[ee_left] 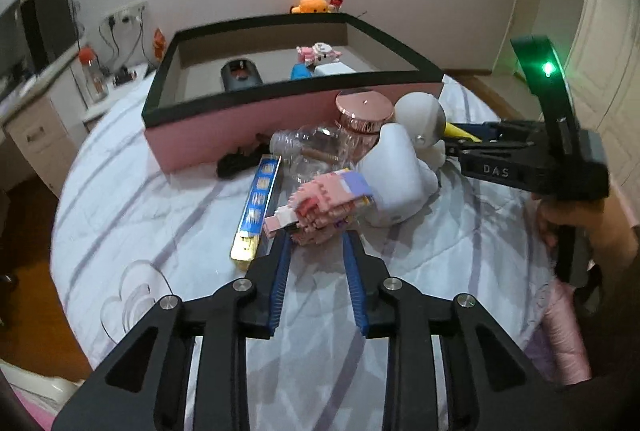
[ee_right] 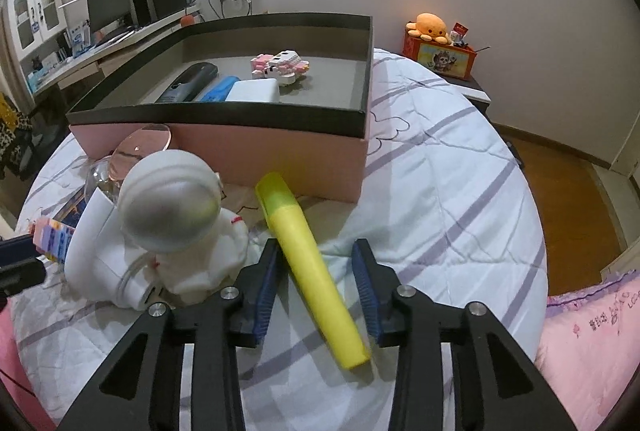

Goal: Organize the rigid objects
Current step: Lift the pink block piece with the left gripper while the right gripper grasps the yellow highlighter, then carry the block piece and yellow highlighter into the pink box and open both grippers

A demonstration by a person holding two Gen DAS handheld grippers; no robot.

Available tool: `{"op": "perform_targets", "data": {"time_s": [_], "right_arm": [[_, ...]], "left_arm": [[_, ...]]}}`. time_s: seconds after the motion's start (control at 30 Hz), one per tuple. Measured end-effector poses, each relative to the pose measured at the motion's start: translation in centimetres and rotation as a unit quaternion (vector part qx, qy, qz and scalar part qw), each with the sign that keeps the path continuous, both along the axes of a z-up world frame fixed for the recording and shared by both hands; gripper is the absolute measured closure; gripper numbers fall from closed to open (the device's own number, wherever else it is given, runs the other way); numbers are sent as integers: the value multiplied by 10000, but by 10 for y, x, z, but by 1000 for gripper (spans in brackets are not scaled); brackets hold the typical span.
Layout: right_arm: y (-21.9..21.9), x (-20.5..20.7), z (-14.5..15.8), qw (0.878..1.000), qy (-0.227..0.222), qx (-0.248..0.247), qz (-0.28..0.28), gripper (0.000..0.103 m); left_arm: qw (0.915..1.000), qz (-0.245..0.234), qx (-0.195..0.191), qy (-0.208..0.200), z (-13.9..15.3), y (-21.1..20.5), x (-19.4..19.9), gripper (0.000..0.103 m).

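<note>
Listing from the left wrist view, left to right: flat blue-and-gold carton (ee_left: 258, 207), long and glossy, lying on the quilt (ee_left: 160, 215), white cotton with lilac stripes. Clear plastic bottle (ee_left: 308, 147) on its side, touching a jar with a rose-gold metallic lid (ee_left: 362, 111). Pink block-built figure (ee_left: 320, 207), knobbly and blurred, its lower end between the tips of the left gripper (ee_left: 316, 237); ribbed blue pads pressed on both flanks, clenched on it. White astronaut figurine (ee_left: 416, 119), smooth and rounded, seated on a curved white base. Right gripper (ee_left: 452, 147) entering from the right edge, hand (ee_left: 576, 223) around its handle, only a yellow tip showing at its fingers.

Behind all: pink storage box (ee_left: 280, 127), rectangular, black rim, grey lining, standing on the quilt. Inside: dark grey oval device (ee_left: 240, 73), blue item (ee_left: 300, 71), white block (ee_left: 332, 69), second pink-and-white block figure (ee_left: 318, 53).

Shown whole only in the right wrist view: yellow highlighter (ee_right: 316, 263), matte plastic, translucent cap towards the box, lying diagonally between the right fingers, just right of the astronaut; left pad against the barrel near the tip, right pad against it near the base, gripped askew. Astronaut's visor dull silver, domed. Also clearer here: monitor (ee_right: 108, 3) on a desk at far left, orange octopus plush (ee_right: 430, 25) atop a red printed box at right.
</note>
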State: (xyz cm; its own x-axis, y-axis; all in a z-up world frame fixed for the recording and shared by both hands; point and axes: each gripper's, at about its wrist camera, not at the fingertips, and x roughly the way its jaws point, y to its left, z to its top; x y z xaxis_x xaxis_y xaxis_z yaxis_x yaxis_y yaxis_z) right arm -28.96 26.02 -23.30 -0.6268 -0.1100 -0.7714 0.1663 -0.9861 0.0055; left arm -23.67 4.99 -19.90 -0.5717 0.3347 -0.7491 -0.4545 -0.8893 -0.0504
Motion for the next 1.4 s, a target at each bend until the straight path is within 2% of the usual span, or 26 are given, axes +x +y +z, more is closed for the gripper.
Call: {"op": "perform_targets", "data": {"time_s": [0.07,0.17,0.2,0.27,0.37,0.4,0.5,0.53,0.57,0.6,0.67,0.77,0.87,1.07,1.17,1.27,1.33,1.4], "right_arm": [[1,-2,0,10000,-9,-11,25,61],[2,-5,0,9999,-40,1,99,56],[4,-6,-1,9999,-40,25,100,51],[7,-7,-2,10000,-37,-7,88,46],[9,-7,-1,9998,-35,-111,133,47],[8,-6,-1,9998,-49,-93,172,51],[10,-3,1,9996,-72,-138,221,71],[12,0,2,9996,-79,-173,215,83],[14,1,3,9995,-103,-202,212,87],[18,4,3,9993,-149,-261,221,87],[23,12,4,9990,-199,-315,232,87],[31,26,4,9987,-270,-377,195,87],[36,41,4,9981,-358,-466,166,87],[30,62,5,9972,-454,-497,327,87],[28,60,4,9976,-397,-481,287,87],[28,60,3,9978,-343,-491,288,86],[29,57,3,9978,-316,-518,276,86],[30,55,3,9979,-266,-543,246,83]], "left_arm": [[10000,-4,-66,53,3,2,-4,67],[9997,7,-103,201,8,1,-6,48],[9996,3,-84,264,10,1,-8,40],[9992,-21,-160,361,13,5,-12,35],[9982,-73,-430,423,13,10,-18,33],[9983,-92,-431,391,12,12,-21,33],[9984,-187,-423,335,9,17,-25,36],[9984,-306,-410,248,7,21,-26,38],[9983,-363,-415,202,6,22,-25,46],[9978,-428,-484,111,3,27,-25,50],[9972,-415,-620,103,0,31,-23,50],[9984,-305,-467,-131,-1,27,-21,50],[9979,-282,-471,-356,-6,28,-13,51],[9963,-250,-673,-480,-12,35,-7,47],[9940,-251,-963,-451,-23,43,-10,42],[9953,-218,-838,-438,-25,46,-14,37],[9961,-203,-752,-419,-25,45,-16,38],[9966,-182,-727,-339,-25,45,-16,45]]}}
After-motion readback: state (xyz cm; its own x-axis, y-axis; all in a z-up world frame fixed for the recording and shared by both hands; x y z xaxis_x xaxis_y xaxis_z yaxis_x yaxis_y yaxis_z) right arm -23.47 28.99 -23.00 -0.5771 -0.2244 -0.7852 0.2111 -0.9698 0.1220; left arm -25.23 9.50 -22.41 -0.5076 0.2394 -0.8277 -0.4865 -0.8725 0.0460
